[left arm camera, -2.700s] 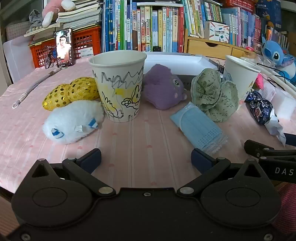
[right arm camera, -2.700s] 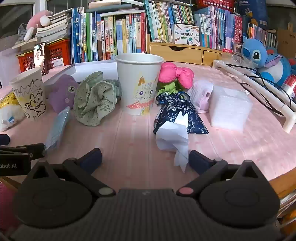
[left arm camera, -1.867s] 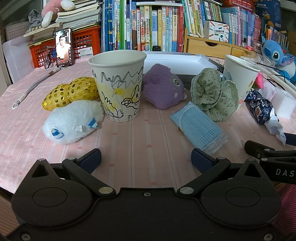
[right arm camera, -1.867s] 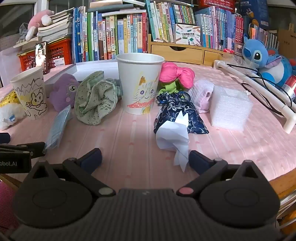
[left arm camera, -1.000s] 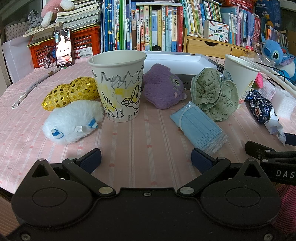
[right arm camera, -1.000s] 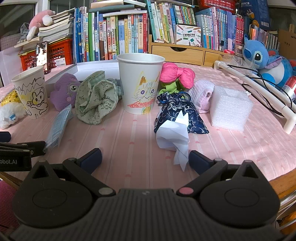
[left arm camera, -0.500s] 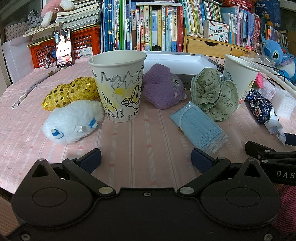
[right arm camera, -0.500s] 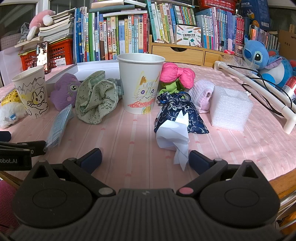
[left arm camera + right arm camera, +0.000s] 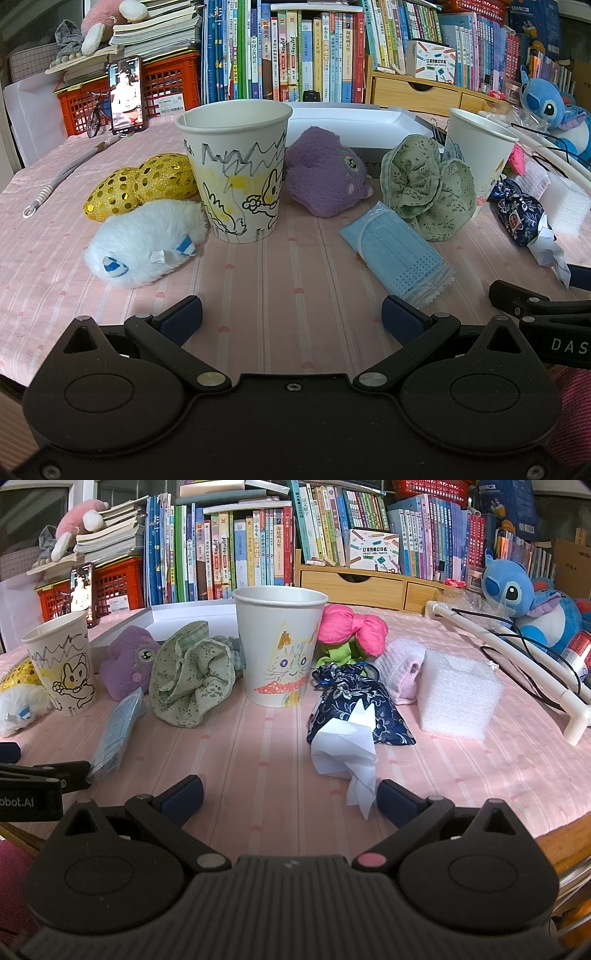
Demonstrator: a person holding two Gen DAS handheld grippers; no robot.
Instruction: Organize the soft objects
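Your left tool (image 9: 291, 319) is wide open and holds nothing; it hangs low over the near edge of the surface (image 9: 295, 280), w/ pink striped cloth. Your right tool (image 9: 290, 797) is also wide open and empty, beside the left one.

In front of the left tool stands the rabbit cup (image 9: 234, 170), upright. The white plush (image 9: 144, 247) lies just left of it, touching its base, and the gold pouch (image 9: 140, 186) is behind the plush. The purple plush (image 9: 327, 170) lies right behind the cup. The mask (image 9: 397, 254) lies flat near your left tool's right finger. The green cloth (image 9: 430, 188) is crumpled btw. the mask and the cat cup (image 9: 280, 646).

From the right view, the cat cup stands upright in the middle. The pink flower (image 9: 351, 629) is behind it to the right. The blue pouch (image 9: 354, 701) lies right of the cup, and the white paper (image 9: 345, 749) rests against its front, reaching almost to your right tool's right finger. The pink towel (image 9: 402, 668) and foam block (image 9: 458, 698) are farther right, touching each other.

Books (image 9: 295, 51) fill the shelf behind.
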